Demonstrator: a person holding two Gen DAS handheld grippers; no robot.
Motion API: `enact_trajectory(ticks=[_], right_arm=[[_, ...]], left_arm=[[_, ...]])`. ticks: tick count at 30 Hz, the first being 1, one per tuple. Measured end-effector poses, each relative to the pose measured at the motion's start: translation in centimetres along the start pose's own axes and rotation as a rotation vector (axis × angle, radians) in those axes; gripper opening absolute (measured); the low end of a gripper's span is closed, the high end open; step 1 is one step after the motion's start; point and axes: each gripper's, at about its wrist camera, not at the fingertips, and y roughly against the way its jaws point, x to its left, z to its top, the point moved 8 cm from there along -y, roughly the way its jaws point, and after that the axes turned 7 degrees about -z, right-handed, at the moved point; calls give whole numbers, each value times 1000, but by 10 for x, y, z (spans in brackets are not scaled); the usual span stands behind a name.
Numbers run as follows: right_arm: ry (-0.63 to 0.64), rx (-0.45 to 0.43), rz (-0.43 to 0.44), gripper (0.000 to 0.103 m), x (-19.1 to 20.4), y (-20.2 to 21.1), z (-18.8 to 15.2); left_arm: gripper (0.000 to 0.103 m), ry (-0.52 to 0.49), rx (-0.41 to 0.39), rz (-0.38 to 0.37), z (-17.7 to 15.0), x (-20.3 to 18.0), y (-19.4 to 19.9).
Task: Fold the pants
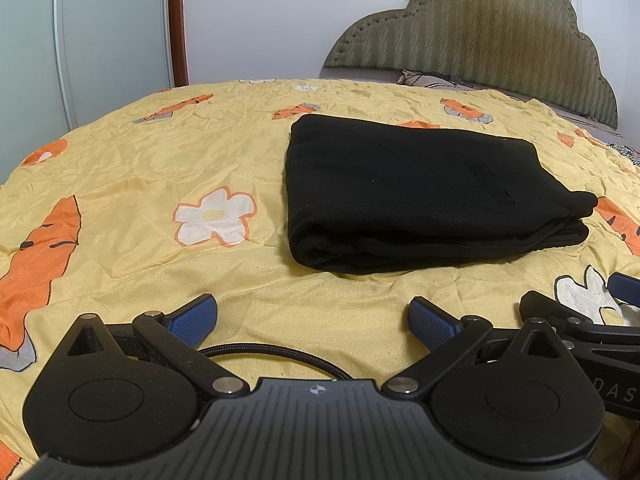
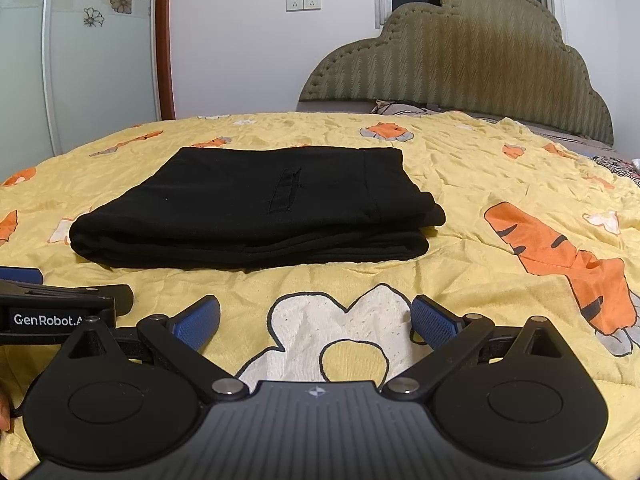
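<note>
The black pants [image 1: 420, 192] lie folded into a thick rectangular stack, flat on the yellow bedspread [image 1: 160, 168], near the middle of the bed and somewhat toward the headboard [image 1: 492, 40]. The near edge of the stack is rounded on its left and shows several layers lying one on another; at the right end the layers are slightly offset, the upper one overhanging the lower. A stitched pocket opening [image 2: 286, 190] is visible on the top face. All four sides of the stack are free, with bare bedspread around them. The widest open stretch lies to the left in the left wrist view, toward the cabinet door [image 1: 100, 40]; a narrower strip lies between the stack and the headboard.

The left gripper [image 1: 313, 322] sits low over the bedspread, short of the near edge of the stack and not touching it. Its jaws stand wide apart and hold nothing; a black cable [image 1: 280, 354] loops between them. The right gripper [image 2: 315, 320] is likewise spread wide and empty, over a white flower print [image 2: 332, 332], apart from the pants. The two tools are just beside each other, each showing at the edge of the other's view.

The bedspread is creased throughout. Wall sockets [image 2: 303, 2] sit on the far wall.
</note>
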Motion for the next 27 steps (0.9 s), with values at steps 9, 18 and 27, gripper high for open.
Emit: enact_trajectory(ticks=[9,18,27], right_arm=[[-11,1,8,102,-2,0,0],[-18,2,11,102,-3,-1,0],[-28,1,16,102,-5,0,0]], left_arm=[[103,0,0,0,0,0,0],[103,0,-1,0,0,0,0],[103,0,-2,-1,0,0,0]])
